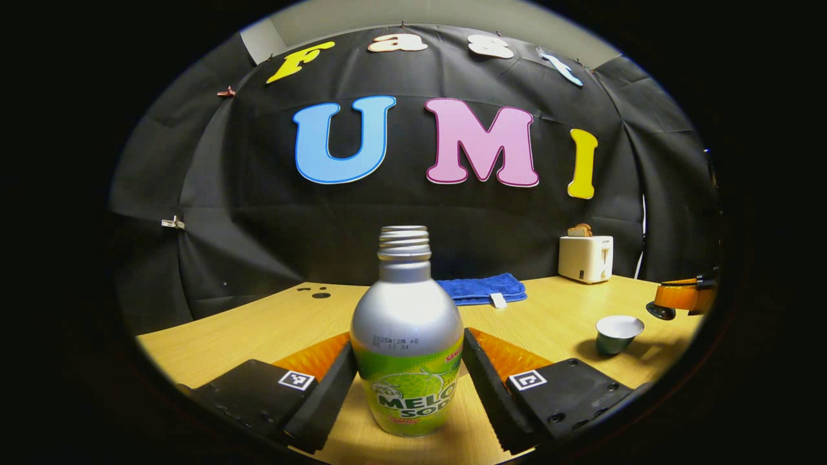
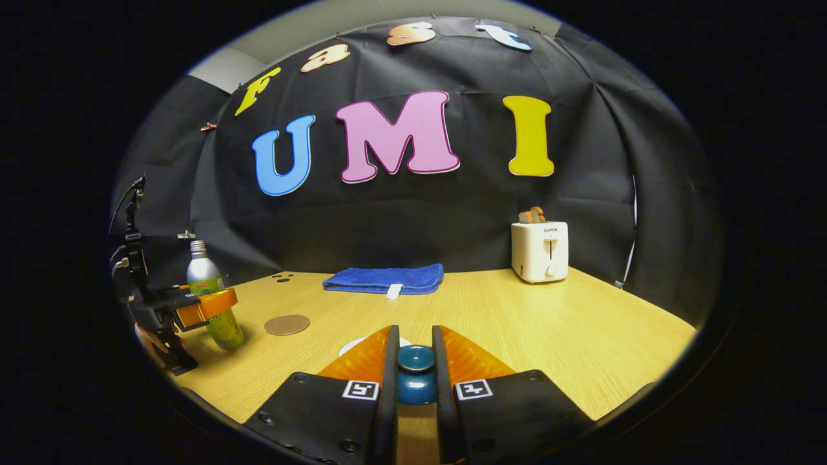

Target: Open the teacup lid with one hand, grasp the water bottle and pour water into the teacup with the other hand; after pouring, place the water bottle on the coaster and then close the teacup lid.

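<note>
The water bottle (image 1: 406,310) is silver with a green label and has no cap. It stands upright on the table between my left gripper's (image 1: 408,349) fingers, which touch both its sides. In the right gripper view that bottle (image 2: 205,278) and the left gripper (image 2: 205,309) appear at the far left. My right gripper (image 2: 415,342) is shut on the teacup lid's blue knob (image 2: 415,374), held above the table. The uncovered teacup (image 1: 619,332) sits on the table to the right, just below the right gripper (image 1: 685,298). The round brown coaster (image 2: 286,324) lies right of the bottle.
A folded blue towel (image 2: 384,279) lies at the back of the wooden table (image 2: 568,336). A white toaster (image 2: 539,252) with bread in it stands at the back right. The black cloth wall closes the far side.
</note>
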The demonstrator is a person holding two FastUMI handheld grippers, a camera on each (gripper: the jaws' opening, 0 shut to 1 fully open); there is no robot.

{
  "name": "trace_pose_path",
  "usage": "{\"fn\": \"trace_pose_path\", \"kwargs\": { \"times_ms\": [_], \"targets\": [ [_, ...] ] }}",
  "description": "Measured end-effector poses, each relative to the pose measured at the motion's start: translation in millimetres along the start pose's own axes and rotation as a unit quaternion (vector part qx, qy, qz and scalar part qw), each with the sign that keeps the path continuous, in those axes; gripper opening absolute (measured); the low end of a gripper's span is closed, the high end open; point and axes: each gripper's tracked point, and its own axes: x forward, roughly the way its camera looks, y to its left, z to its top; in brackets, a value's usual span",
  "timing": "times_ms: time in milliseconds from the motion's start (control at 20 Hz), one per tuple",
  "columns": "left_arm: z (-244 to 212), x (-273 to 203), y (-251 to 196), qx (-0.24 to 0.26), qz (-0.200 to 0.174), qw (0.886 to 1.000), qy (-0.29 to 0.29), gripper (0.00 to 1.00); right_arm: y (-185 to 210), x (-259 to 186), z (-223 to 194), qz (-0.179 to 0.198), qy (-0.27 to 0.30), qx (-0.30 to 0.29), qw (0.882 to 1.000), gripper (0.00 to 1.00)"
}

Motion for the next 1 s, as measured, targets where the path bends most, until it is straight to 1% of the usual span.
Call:
{"fn": "trace_pose_path", "kwargs": {
  "times_ms": [50,100,150,200,250,350,450,600,750,850,950,1000],
  "targets": [
    [-1,-1,0,0.0,0.0,1.0,0.0,0.85,-1,-1,0,-0.002,-0.005,-0.003,1.0,0.28],
    [0,-1,-1,0.001,0.0,1.0,0.0,0.84,-3,-2,3,-0.006,-0.012,-0.007,1.0,0.28],
    [-1,-1,0,0.0,0.001,1.0,0.0,0.83,-4,-2,6,-0.009,-0.022,-0.012,1.0,0.24],
    [-1,-1,-1,0.002,0.002,1.0,0.002,0.83,-5,-2,5,-0.014,-0.017,-0.023,0.999,0.28],
    [-1,-1,-3,0.003,-0.002,1.0,0.003,0.82,-4,-3,4,-0.01,-0.021,-0.028,0.999,0.28],
    [-1,-1,-15,0.01,-0.022,1.0,0.002,0.81,-3,-2,3,-0.009,-0.019,-0.027,0.999,0.28],
    [1,0,-22,0.036,-0.025,0.999,0.0,0.81,-5,-3,3,-0.01,-0.019,-0.027,0.999,0.28],
    [4,2,-43,0.092,-0.038,0.995,-0.001,0.8,-14,-2,3,-0.019,-0.02,-0.027,0.999,0.28],
    [13,6,-66,0.154,-0.059,0.986,-0.005,0.8,-27,-2,4,-0.03,-0.02,-0.027,0.999,0.28],
    [20,9,-79,0.201,-0.073,0.977,-0.014,0.8,-39,-3,5,-0.041,-0.022,-0.028,0.999,0.28],
    [22,16,-90,0.262,-0.085,0.961,-0.017,0.8,-48,-5,5,-0.049,-0.022,-0.027,0.998,0.28],
    [20,19,-94,0.298,-0.088,0.95,-0.018,0.8,-49,-5,5,-0.049,-0.022,-0.028,0.998,0.28]
  ]
}}
